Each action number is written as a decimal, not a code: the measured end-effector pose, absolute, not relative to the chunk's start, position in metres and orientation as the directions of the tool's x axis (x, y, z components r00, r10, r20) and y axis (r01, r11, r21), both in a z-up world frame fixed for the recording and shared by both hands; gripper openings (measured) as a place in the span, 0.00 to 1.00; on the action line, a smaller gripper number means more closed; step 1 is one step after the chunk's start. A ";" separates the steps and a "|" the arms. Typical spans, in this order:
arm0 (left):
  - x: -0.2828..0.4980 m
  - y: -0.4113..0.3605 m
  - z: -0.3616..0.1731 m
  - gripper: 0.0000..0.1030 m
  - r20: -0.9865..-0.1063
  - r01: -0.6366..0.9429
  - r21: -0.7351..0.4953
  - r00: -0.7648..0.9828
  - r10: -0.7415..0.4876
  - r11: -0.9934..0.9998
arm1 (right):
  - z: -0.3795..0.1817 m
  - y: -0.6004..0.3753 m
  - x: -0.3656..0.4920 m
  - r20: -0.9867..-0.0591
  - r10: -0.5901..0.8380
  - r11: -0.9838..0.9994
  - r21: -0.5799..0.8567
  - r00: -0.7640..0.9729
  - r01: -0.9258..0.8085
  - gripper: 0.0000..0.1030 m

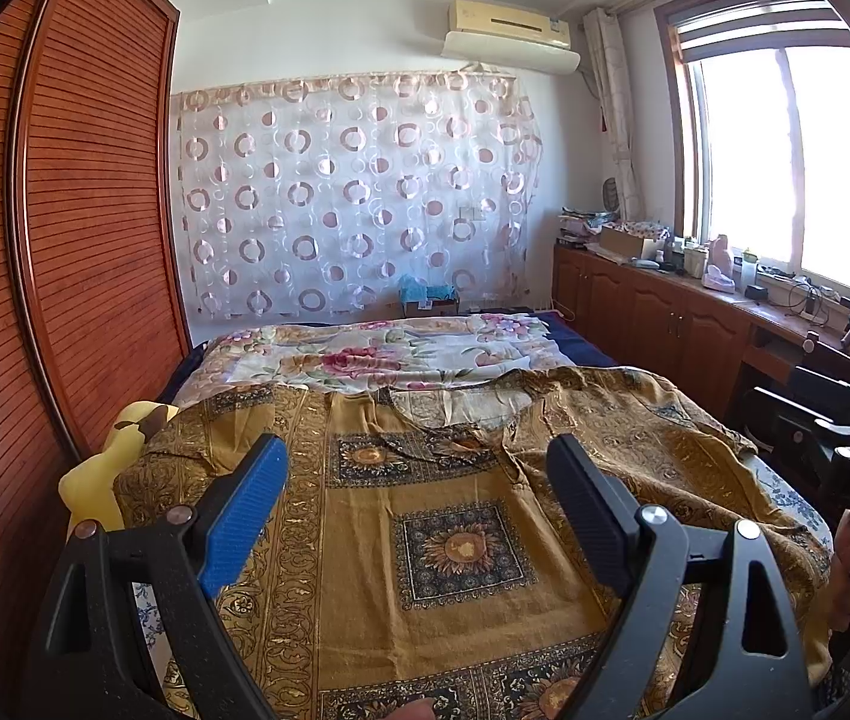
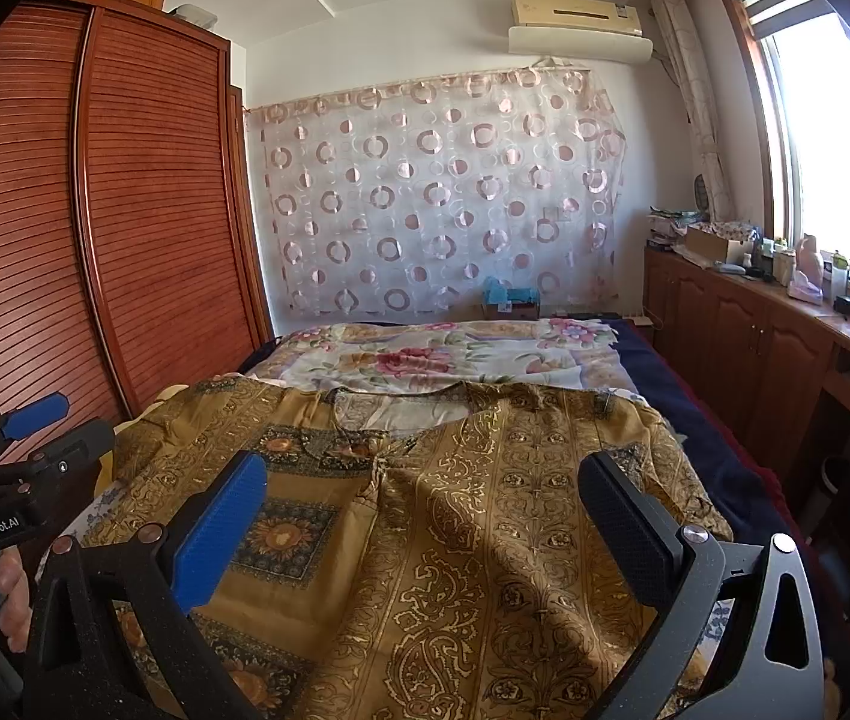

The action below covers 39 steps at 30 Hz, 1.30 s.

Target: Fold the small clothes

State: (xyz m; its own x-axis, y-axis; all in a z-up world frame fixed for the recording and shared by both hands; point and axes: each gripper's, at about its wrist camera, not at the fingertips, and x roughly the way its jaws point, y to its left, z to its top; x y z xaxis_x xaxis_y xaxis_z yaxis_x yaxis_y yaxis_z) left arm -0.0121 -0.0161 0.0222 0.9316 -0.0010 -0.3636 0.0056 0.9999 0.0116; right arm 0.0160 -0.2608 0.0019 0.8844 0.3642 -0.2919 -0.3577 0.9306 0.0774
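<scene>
You are at the start of the fold: the golden patterned top (image 1: 461,540) lies spread face up on the near half of the bed (image 2: 689,420), neckline toward the far end, with one sleeve out to the left near the yellow cushion (image 1: 98,474) and the other out to the right toward the dark blue bed edge. Your left gripper (image 1: 419,510) hangs above the middle of the garment with its jaws spread wide and nothing between them; your right gripper (image 2: 425,528) does the same over the right side of the chest, fingers parted and empty. Neither tool appears to touch the cloth yet. The fabric looks mostly flat, though a soft ridge runs down from the neckline and the right sleeve is rumpled. Your next move is likely to pick two points on one side, a shoulder and the hem below it, pinch only the top garment and not the floral sheet (image 1: 389,354) beneath, then carry that side across toward the centre line.
</scene>
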 end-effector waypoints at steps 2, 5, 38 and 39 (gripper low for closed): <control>-0.012 -0.016 0.022 0.86 -0.364 0.005 0.012 0.932 -0.001 1.000 | 0.002 -0.261 0.016 -0.292 0.364 0.930 0.077 0.884 -0.358 1.00; -0.012 -0.016 0.022 0.86 -0.363 0.006 0.011 0.932 -0.001 1.000 | 0.002 -0.261 0.016 -0.292 0.365 0.930 0.078 0.884 -0.358 1.00; -0.013 -0.018 0.027 0.86 -0.359 0.005 0.017 0.933 0.001 1.000 | 0.001 -0.258 0.018 -0.290 0.373 0.927 0.071 0.882 -0.368 1.00; -0.012 -0.017 0.026 0.86 -0.364 0.003 0.018 0.932 0.004 1.000 | -0.001 -0.257 0.020 -0.293 0.375 0.926 0.071 0.879 -0.372 1.00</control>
State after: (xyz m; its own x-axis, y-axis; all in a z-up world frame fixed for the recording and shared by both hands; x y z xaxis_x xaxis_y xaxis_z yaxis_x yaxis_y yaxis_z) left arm -0.0117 -0.0173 0.0259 0.9316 0.0038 -0.3636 0.0028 0.9998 0.0178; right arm 0.0197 -0.2575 -0.0008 0.8792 0.3754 -0.2933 -0.3717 0.9257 0.0706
